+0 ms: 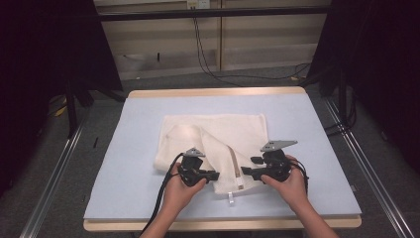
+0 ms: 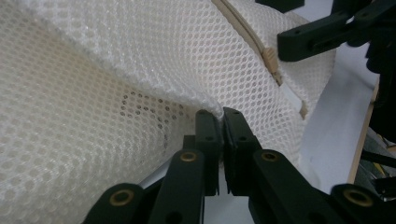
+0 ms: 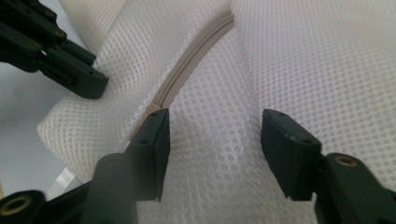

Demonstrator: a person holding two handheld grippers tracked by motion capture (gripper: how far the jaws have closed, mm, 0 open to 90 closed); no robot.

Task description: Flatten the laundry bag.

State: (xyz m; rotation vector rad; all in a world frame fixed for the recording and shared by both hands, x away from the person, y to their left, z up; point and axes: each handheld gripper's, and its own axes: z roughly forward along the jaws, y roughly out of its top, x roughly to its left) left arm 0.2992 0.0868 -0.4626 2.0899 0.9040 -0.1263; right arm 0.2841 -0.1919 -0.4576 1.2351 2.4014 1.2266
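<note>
Folding is underway: the cream mesh laundry bag (image 1: 213,144) lies mid-desk. The left gripper (image 2: 219,114) clenches a fold at six o'clock; the right gripper (image 3: 215,140) is released, probably regrasping next.

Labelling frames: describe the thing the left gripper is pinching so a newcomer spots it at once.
On the pale blue table top lies one cream mesh laundry bag, partly folded over itself. The left gripper is shut on a fold of its netting; a beige zipper strip along the honeycomb mesh sets it apart.
</note>
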